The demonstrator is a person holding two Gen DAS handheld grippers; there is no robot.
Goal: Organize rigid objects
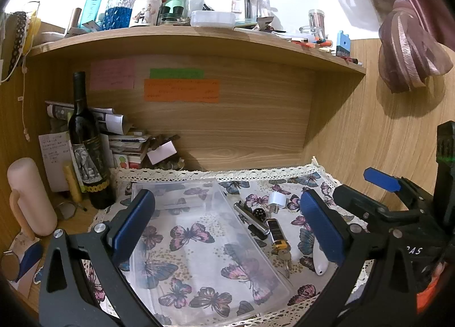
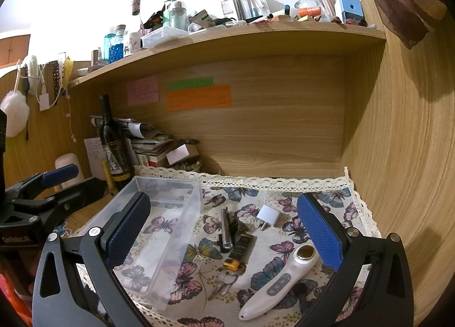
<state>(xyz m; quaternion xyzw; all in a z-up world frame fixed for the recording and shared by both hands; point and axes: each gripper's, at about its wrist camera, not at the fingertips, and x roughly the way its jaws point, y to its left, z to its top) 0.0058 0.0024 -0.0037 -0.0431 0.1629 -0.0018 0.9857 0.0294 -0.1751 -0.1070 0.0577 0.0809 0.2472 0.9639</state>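
A clear plastic box (image 1: 257, 253) (image 2: 173, 230) lies empty on the butterfly cloth. To its right lie a silver pen-like tube (image 1: 250, 217) (image 2: 225, 230), a black and yellow keyfob with keys (image 1: 277, 237) (image 2: 239, 250), a white plug adapter (image 1: 277, 199) (image 2: 268, 217) and a white handheld device (image 2: 280, 281) (image 1: 320, 266). My left gripper (image 1: 227, 224) is open above the box. My right gripper (image 2: 224, 238) is open above the small items; it also shows in the left wrist view (image 1: 381, 182).
A dark wine bottle (image 1: 88, 150) (image 2: 113, 145), a pink cylinder (image 1: 30, 196) and stacked papers (image 1: 128, 145) stand at the left. The wooden back wall and right side wall close in the desk. A cluttered shelf (image 1: 199, 34) hangs overhead.
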